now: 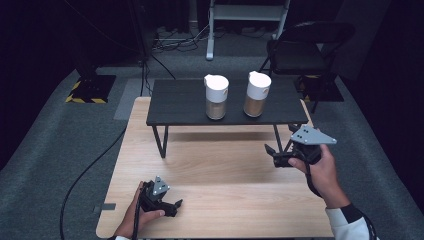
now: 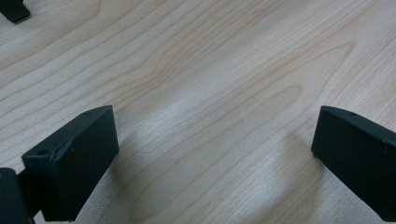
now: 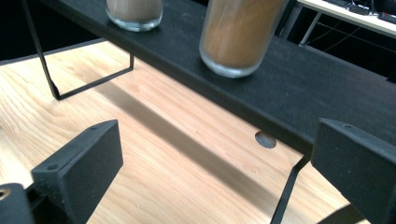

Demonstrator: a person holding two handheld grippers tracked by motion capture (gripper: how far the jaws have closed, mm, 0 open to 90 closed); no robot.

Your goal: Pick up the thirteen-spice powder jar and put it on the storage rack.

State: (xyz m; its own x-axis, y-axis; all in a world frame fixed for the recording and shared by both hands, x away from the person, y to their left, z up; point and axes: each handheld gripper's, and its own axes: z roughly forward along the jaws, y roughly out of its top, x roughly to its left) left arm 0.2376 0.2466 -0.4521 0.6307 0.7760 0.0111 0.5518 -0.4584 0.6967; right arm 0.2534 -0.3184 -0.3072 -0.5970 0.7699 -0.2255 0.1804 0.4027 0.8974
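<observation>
Left black two-jaw gripper point(image 1: 176, 205), held in the left hand point(image 1: 134, 214) near the near-left corner of the pale wooden table point(image 1: 225, 180), low over the boards, jaws spread wide apart with nothing between them. In the left gripper view point(image 2: 212, 140), bare wood grain between the two black jaws, and open tabletop running forward from them.

Right black two-jaw gripper point(image 1: 270, 152), gripped by the right hand point(image 1: 324, 170) with a white-and-black sleeve point(image 1: 350, 220) behind it, hovering near the table's right edge, just beside the right front leg of the low black shelf with thin metal legs point(image 1: 190, 100). Jaws here also set wide apart and empty, pointed toward the left and toward the shelf. Grey three-cornered plate point(image 1: 312, 135) on top. In the right gripper view point(image 3: 215, 149), the shelf's point(image 3: 289, 88) front edge crossing diagonally just ahead of the jaws, a thin black leg dropping from it close to the right jaw, clear wood underneath the shelf.

On the shelf, two glass jars with white lids and brown contents: left jar point(image 1: 216, 96) and right jar point(image 1: 257, 93), upright, near each other but apart, both set back from the front edge. Broad open wood between the two grippers and in front of the shelf.

Beyond the table, grey carpet point(image 1: 50, 145), a black folding chair point(image 1: 305, 50) at far right, cables on the floor.
</observation>
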